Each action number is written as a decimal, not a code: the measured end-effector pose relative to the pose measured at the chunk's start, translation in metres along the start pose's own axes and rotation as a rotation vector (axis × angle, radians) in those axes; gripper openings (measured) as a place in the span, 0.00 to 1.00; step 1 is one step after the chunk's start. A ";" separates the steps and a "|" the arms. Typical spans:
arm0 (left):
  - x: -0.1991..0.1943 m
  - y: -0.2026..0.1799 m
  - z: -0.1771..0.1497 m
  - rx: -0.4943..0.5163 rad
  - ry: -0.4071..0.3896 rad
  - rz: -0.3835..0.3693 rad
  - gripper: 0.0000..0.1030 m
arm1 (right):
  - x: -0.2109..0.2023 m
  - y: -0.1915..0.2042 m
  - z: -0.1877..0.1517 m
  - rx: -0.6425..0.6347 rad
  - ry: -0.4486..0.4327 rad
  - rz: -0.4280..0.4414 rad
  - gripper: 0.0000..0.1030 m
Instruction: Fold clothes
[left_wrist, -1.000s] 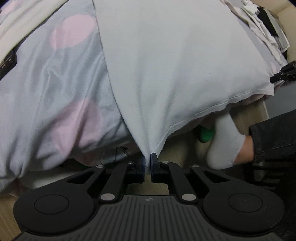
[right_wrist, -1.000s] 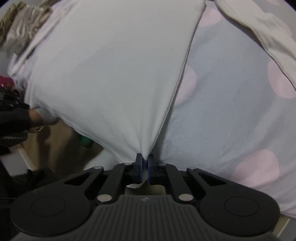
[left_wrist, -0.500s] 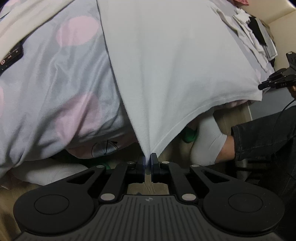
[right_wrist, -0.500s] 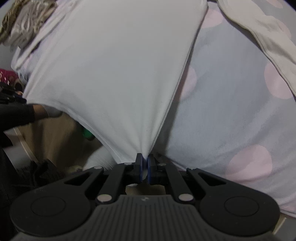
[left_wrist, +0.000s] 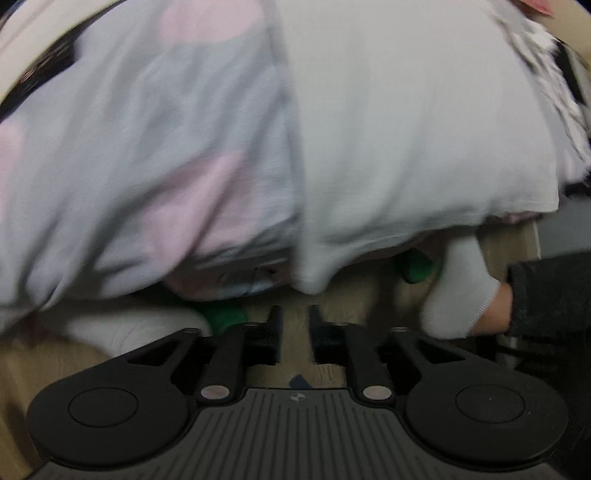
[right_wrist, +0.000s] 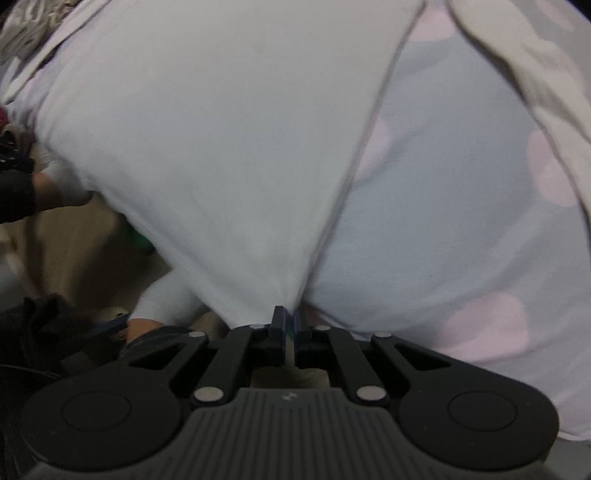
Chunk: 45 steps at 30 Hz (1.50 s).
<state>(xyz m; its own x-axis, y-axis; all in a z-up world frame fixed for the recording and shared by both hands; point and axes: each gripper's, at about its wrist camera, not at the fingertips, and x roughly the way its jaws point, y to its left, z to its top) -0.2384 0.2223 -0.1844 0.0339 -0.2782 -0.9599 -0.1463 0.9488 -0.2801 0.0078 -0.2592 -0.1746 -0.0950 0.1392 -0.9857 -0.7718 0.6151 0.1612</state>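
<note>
1. The white garment (left_wrist: 406, 140) lay spread over the dotted bedspread (left_wrist: 140, 147), its near edge hanging off the bed toward 6 o'clock

2. The left gripper (left_wrist: 295, 321) stood partly open with nothing between its jaws; the garment's corner (left_wrist: 312, 284) drooped free just above them at 12 o'clock

3. The right gripper (right_wrist: 289, 321) was closed tight on the other corner of the garment (right_wrist: 221, 147), the cloth fanning out from it toward 11 o'clock

4. A foot in a white sock (left_wrist: 458, 295) stood on the floor at 3 o'clock in the left view

5. Judged from this, the step was laying the garment flat before a fold. To do it well, the right corner should likely be let go at the same level as the left, so the hem lies straight, and the cloth should be smoothed before regripping

6. Compared with a second ago: the left jaws had been clamped on that corner with the cloth pulled taut to a point; they had just been opening, and the corner had slipped out and gone slack

7. The right grip looked unchanged across the frames, the cloth drawn to the same point
</note>
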 end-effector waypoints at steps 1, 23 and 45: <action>-0.004 0.006 -0.002 -0.023 -0.003 0.000 0.31 | -0.001 -0.001 -0.001 0.004 0.002 -0.020 0.09; -0.179 0.230 -0.044 -0.699 -0.530 0.183 0.44 | -0.037 -0.004 0.005 -0.018 -0.058 -0.072 0.25; -0.130 0.278 -0.050 -0.731 -0.466 0.117 0.12 | -0.044 0.007 0.015 -0.053 -0.078 -0.094 0.36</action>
<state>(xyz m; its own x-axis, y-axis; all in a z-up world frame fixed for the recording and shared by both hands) -0.3325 0.5147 -0.1375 0.3559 0.0563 -0.9328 -0.7664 0.5888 -0.2569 0.0161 -0.2491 -0.1295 0.0269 0.1436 -0.9893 -0.8071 0.5870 0.0633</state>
